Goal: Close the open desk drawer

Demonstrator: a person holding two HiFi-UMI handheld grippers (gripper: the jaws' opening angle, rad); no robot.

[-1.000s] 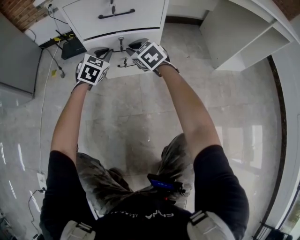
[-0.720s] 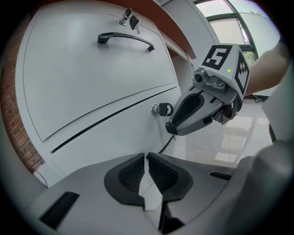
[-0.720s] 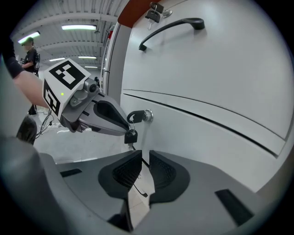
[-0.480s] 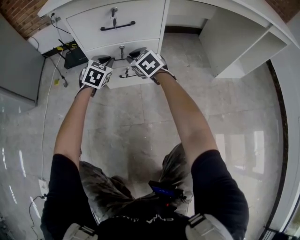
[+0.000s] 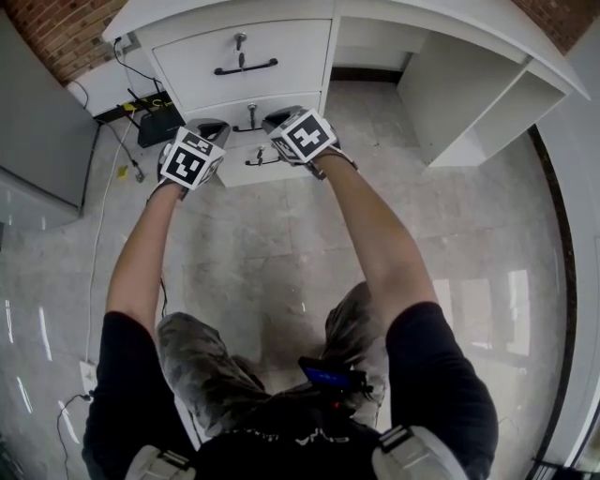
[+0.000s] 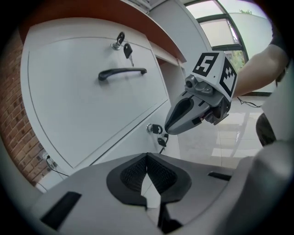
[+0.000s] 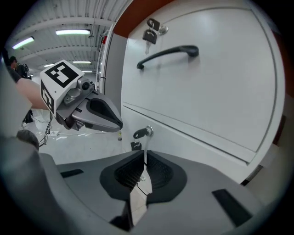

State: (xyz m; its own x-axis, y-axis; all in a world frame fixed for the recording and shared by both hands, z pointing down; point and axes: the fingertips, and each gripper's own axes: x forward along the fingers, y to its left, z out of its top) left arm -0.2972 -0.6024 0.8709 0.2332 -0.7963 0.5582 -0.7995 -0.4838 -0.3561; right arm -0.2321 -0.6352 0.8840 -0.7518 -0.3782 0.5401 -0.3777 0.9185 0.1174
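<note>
The white desk has an upper drawer with a black handle and a lower drawer whose key hangs in its lock. The lower front looks about level with the upper one, with no dark gap between them. My left gripper and right gripper are both shut, side by side, tips at the lower drawer front on either side of the key. In the left gripper view the shut left gripper points at that front, and the right gripper is beside the key. The right gripper faces the key.
A black box with cables lies on the floor left of the drawers, by a brick wall. A grey panel stands at far left. An open white shelf unit is at right. The person's knees are below on the marble floor.
The lower drawer front has gone in towards the desk and the dark gap above it has closed. Both grippers have moved forward with it.
</note>
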